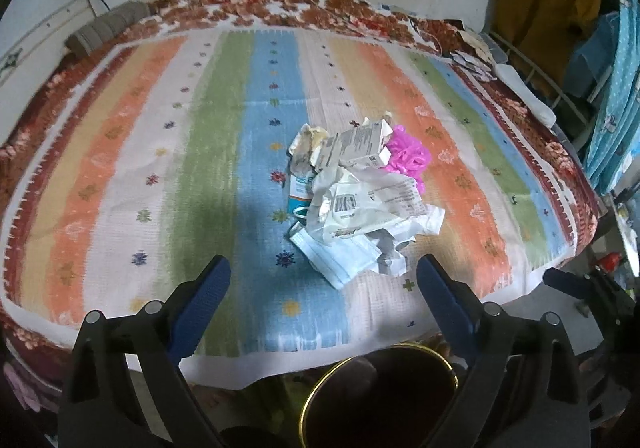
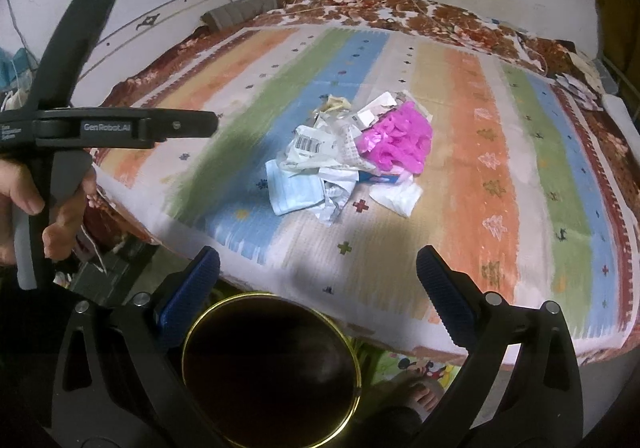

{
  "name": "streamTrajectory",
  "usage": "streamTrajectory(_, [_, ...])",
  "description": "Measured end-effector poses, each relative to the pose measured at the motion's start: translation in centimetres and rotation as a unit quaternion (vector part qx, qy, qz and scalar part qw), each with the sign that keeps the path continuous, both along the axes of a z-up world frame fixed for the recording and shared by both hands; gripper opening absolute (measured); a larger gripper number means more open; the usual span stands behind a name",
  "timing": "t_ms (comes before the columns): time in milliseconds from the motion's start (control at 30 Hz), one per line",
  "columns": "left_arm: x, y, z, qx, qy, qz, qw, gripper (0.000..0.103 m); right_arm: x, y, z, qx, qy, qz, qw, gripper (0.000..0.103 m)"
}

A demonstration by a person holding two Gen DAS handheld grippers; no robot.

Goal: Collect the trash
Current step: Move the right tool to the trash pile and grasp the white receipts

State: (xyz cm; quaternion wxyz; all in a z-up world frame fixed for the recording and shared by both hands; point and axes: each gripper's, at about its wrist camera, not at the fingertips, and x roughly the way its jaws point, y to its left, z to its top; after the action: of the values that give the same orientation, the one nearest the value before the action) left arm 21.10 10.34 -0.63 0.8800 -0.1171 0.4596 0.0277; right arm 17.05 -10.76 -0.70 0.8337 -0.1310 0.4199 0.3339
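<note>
Trash heap on bed, bin below.
We find both grippers, left and right, with jaws spread and empty, short of the trash; bin beneath.

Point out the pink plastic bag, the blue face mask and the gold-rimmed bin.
pink plastic bag (image 2: 400, 143), right wrist view, middle of the crumpled plastic.
blue face mask (image 2: 294, 193), right wrist view, centre of the pleated front.
gold-rimmed bin (image 2: 192, 336), right wrist view, left side of the rim.
</note>
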Motion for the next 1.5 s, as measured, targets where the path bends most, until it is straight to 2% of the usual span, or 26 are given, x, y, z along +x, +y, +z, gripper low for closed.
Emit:
streamTrajectory(67, [0.9,0.3,-0.4,-0.009,0.001,-0.001,1.0,0.091,0.6,0.4,0.0,0.0,-0.009,-0.002,1.0,0.089])
streamTrajectory(167, [1.9,0.7,-1.0,-0.03,0.003,-0.002,0.9996,0.091,1.9,1.3,-0.6,-0.01,0.006,0.004,1.0,0.089])
streamTrajectory(300, [3.4,0.8,-1.9,-0.023,0.005,-0.011,0.9997,0.091,3.6,2.0,-1.5,-0.007,0.031,-0.003,0.999,0.089])
streamTrajectory(600, [6.4,1.7,-4.5,-0.043,0.023,-0.024,0.9985,0.088,7.1,4.0,-4.4,-0.021,0.07,-0.009,0.997,0.089])
streamTrajectory(733, [7.8,2.5,-5.8,-0.087,0.036,-0.028,0.9952,0.082,8.5,4.7,-5.8,-0.026,0.084,-0.015,0.996,0.088])
streamTrajectory(833, [8.9,2.8,-6.8,-0.09,0.043,-0.026,0.9947,0.079,9.5,4.9,-6.8,-0.026,0.099,-0.021,0.995,0.083])
streamTrajectory(933, [9.7,2.6,-7.8,-0.096,0.052,-0.041,0.9932,0.071,10.4,5.3,-8.1,-0.026,0.119,-0.023,0.992,0.08])
streamTrajectory(1067, [10.7,2.3,-8.6,-0.097,0.053,-0.062,0.9919,0.065,11.2,5.9,-9.2,-0.03,0.132,-0.026,0.99,0.065])
streamTrajectory(1133, [11.0,2.1,-8.9,-0.095,0.056,-0.068,0.9915,0.057,11.6,5.9,-9.7,-0.031,0.139,-0.027,0.989,0.054])
streamTrajectory(1167, [11.3,2.0,-9.1,-0.091,0.059,-0.071,0.9915,0.054,11.8,6.0,-10.0,-0.031,0.144,-0.028,0.989,0.046])
streamTrajectory(1200, [11.4,1.9,-9.3,-0.089,0.06,-0.074,0.9914,0.046,12.0,6.0,-10.3,-0.031,0.148,-0.029,0.988,0.037])
streamTrajectory(1233, [11.5,1.8,-9.4,-0.089,0.061,-0.078,0.9911,0.033,12.1,6.0,-10.4,-0.031,0.151,-0.029,0.988,0.033])
streamTrajectory(1300, [11.6,1.5,-9.5,-0.101,0.058,-0.087,0.9894,0.018,12.3,6.1,-10.8,-0.028,0.159,-0.025,0.987,0.017])
streamTrajectory(1367, [11.8,1.5,-9.3,-0.101,0.059,-0.082,0.9898,0.017,12.6,6.2,-10.7,-0.025,0.162,-0.026,0.986,0.008])
streamTrajectory(1500, [11.7,1.8,-8.0,-0.103,0.05,-0.068,0.9911,0.015,12.8,5.9,-10.0,-0.021,0.157,-0.028,0.987,0.006])
